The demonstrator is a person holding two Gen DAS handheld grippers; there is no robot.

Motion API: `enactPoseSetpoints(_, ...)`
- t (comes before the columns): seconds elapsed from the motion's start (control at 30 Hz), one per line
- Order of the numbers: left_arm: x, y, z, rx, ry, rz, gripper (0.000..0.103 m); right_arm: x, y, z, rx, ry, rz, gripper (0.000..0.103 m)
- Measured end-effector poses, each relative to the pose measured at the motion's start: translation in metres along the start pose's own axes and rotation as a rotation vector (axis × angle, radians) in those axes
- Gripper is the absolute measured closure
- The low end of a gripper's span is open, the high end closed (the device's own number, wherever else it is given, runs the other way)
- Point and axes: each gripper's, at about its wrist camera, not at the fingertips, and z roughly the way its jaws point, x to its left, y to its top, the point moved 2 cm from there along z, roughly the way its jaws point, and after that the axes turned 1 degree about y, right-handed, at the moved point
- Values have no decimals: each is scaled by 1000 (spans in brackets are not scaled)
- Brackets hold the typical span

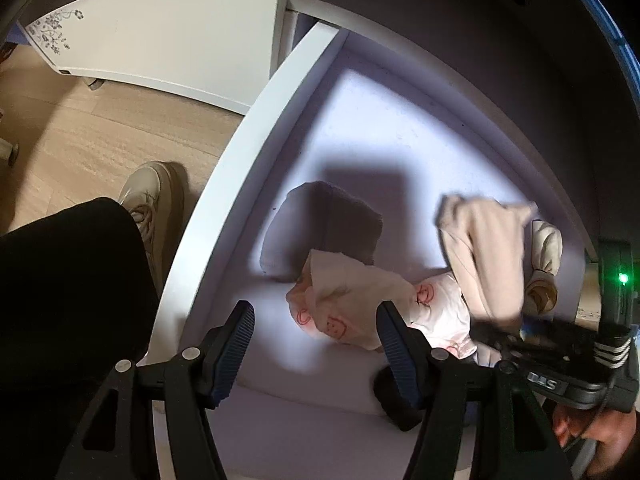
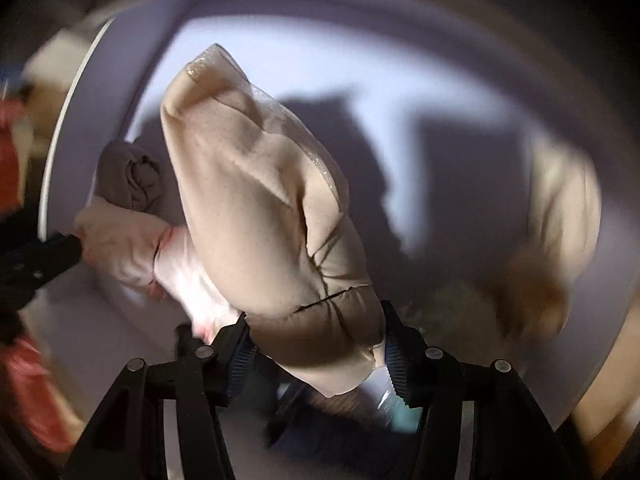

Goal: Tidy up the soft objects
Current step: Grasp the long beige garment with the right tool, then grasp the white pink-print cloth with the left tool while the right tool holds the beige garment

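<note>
A beige padded cloth bundle sticks out from my right gripper, whose pads press on its lower end. In the left wrist view that bundle hangs over the white compartment floor, with the right gripper blurred below it. My left gripper is open above the floor with nothing between its fingers. Just beyond its fingertips lies a pale pink printed cloth, and behind that a grey-brown rolled cloth. The right wrist view has both at the left: the pink cloth and the roll.
Another cream and tan soft thing lies at the right of the compartment, blurred in the right wrist view. A white front rail borders the compartment. Left of it are a person's black trouser leg, a beige shoe and wooden floor.
</note>
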Motion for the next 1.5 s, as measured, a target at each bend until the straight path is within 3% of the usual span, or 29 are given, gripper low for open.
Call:
enactPoseSetpoints(0.17, -16, 1, -1, -20, 17, 96, 39, -32, -31, -3, 58, 125, 221, 46)
enactPoseSetpoints(0.33, -48, 7, 2, -87, 96, 324, 39, -35, -46, -7, 9, 182, 334, 46)
enactPoseSetpoints(0.5, -47, 1, 31, 51, 88, 337, 39, -45, -71, -7, -32, 256, 433, 46)
enactPoseSetpoints(0.57, -47, -5, 40, 123, 58, 320, 39, -51, -71, -9, -43, 268, 446, 46)
enactPoseSetpoints(0.73, -67, -29, 48, 298, -180, 313, 39, -64, -77, -10, -48, 289, 474, 46)
enactPoseSetpoints(0.77, -72, -31, 46, 298, -192, 333, 39, -65, -82, -13, -49, 290, 476, 46)
enactPoseSetpoints(0.8, -77, -32, 42, 281, -182, 363, 39, -67, -82, -14, -49, 290, 476, 45)
enactPoseSetpoints(0.93, -91, -25, 29, 104, 62, 555, 38, -74, -99, -20, -52, 284, 471, 45)
enactPoseSetpoints(0.97, -94, -24, 28, 77, 94, 582, 38, -70, -99, -18, -52, 283, 470, 45)
enactPoseSetpoints(1.2, -130, -16, 34, 7, 180, 699, 36, -65, -94, -5, -56, 275, 460, 45)
enactPoseSetpoints(1.3, -146, -13, 39, 1, 180, 774, 36, -66, -94, -2, -56, 278, 461, 44)
enactPoseSetpoints(1.37, -152, -11, 48, -9, 232, 832, 36, -66, -94, -1, -56, 280, 462, 44)
enactPoseSetpoints(1.43, -150, -4, 57, -8, 261, 831, 36, -66, -94, -1, -58, 280, 462, 44)
enactPoseSetpoints(1.5, -147, 3, 62, 16, 218, 776, 36, -66, -94, 0, -58, 281, 460, 44)
